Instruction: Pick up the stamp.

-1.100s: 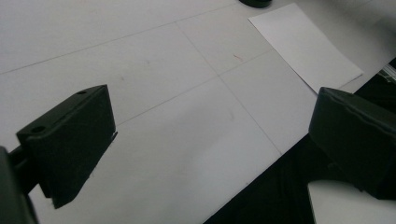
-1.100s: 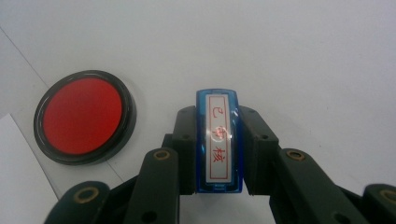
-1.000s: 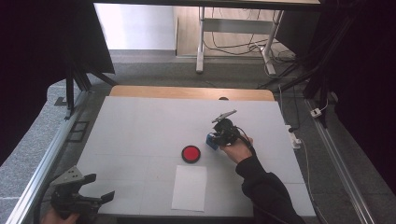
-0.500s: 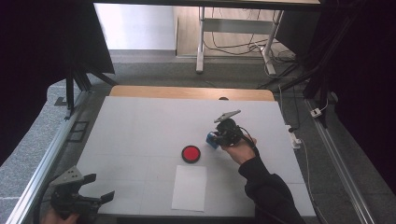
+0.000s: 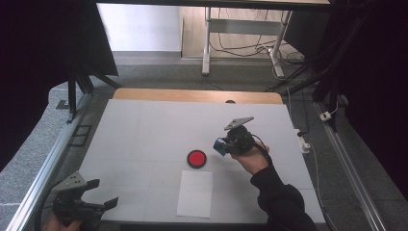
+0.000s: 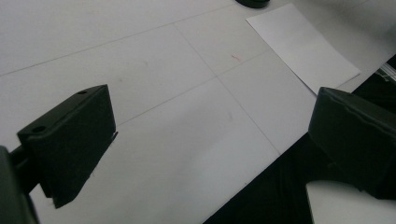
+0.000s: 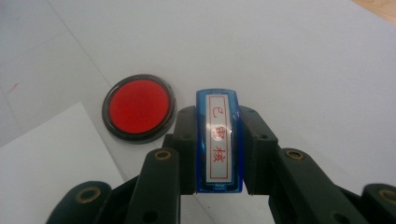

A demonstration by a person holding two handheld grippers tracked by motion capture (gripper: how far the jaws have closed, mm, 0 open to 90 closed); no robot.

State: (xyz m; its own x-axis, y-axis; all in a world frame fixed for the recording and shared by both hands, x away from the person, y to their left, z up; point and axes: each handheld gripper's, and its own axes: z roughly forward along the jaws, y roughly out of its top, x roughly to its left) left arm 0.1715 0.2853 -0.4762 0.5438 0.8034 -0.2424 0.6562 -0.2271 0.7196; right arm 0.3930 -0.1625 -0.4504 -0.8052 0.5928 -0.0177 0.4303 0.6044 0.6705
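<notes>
Stamp (image 7: 218, 140), blue-cased with red characters, pinched between right gripper (image 7: 218, 184) jaws, held above table (image 5: 144, 125) just right of red pad (image 5: 197, 158). Paper (image 5: 195, 193) lies just near-side of pad. Left gripper (image 5: 79, 204) jaws spread, well left of pad.

High view above the table (image 5: 144, 125); tool views close, sharing red pad (image 7: 138, 108) and paper (image 6: 303, 51).

A glossy blue translucent plastic stamp (image 7: 219, 140) with a white label sits between matt black plastic tongs (image 7: 217, 154). The red ink pad (image 7: 138, 107) looks smooth within a shiny dark rim, beside matt white paper (image 5: 195, 193) on a smooth pale tabletop (image 5: 144, 130).
</notes>
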